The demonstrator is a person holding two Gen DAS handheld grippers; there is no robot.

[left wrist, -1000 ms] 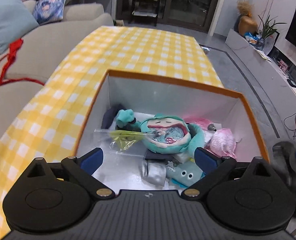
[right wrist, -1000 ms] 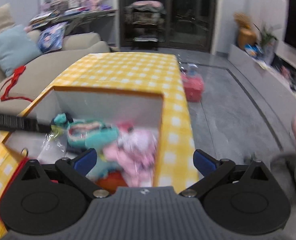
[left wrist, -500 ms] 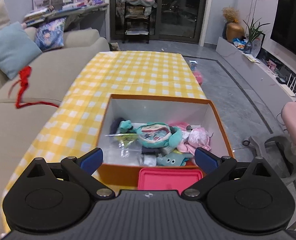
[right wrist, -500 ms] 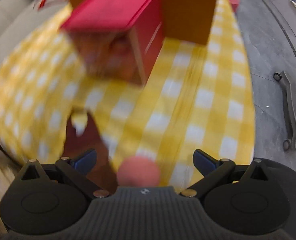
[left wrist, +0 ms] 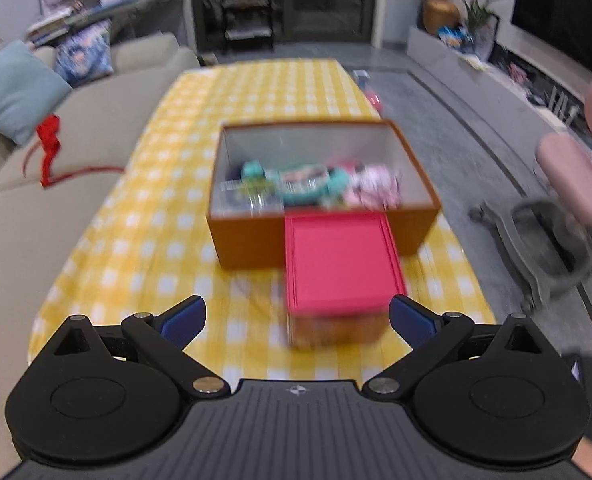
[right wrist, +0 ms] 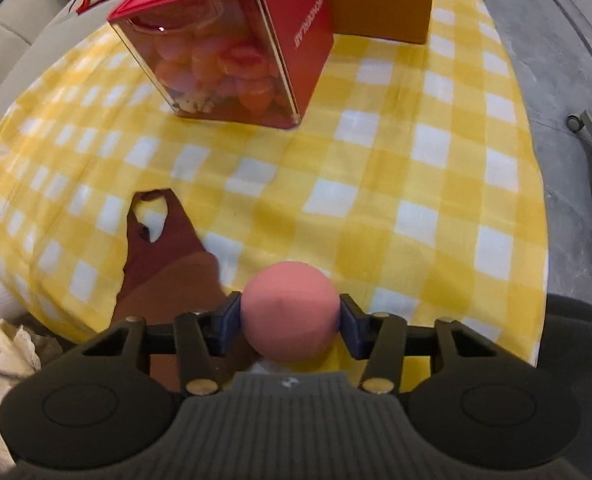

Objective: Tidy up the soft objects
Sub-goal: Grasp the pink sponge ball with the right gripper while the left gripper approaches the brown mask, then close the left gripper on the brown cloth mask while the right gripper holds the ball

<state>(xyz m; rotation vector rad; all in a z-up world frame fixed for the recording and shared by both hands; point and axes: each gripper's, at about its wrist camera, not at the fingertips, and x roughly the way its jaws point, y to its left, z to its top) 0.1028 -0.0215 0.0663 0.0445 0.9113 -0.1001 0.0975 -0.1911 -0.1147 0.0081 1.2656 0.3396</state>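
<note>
- Pink ball sits at 6 o'clock in the right wrist view, at the near edge of the counter, pinched between the blue pads of the right tongs; the jaws have just been closing, and the pads now press on both sides of the ball.
- Ball hides the checked cloth right behind it. A dark brown bare patch shows at 9 o'clock of the ball, w/ the cloth edge jagged around it.
- Red-lidded clear box at 11 o'clock, well apart from the ball, filled w/ orange-pink round pieces; it stands just in front of the orange box at 12.
- Left tongs spread wide, nothing between the pads; that view is blurred.
- In the left wrist view the orange box is at 12 o'clock, open-topped, holding teal and pink soft toys; can't tell them apart bc of blur. Red lid sits against its near wall.
- Beige sofa at 10 o'clock beside the counter, w/ a red ribbon and a light-blue cushion on it.
- Pink chair at 2 o'clock on the grey floor.
</note>
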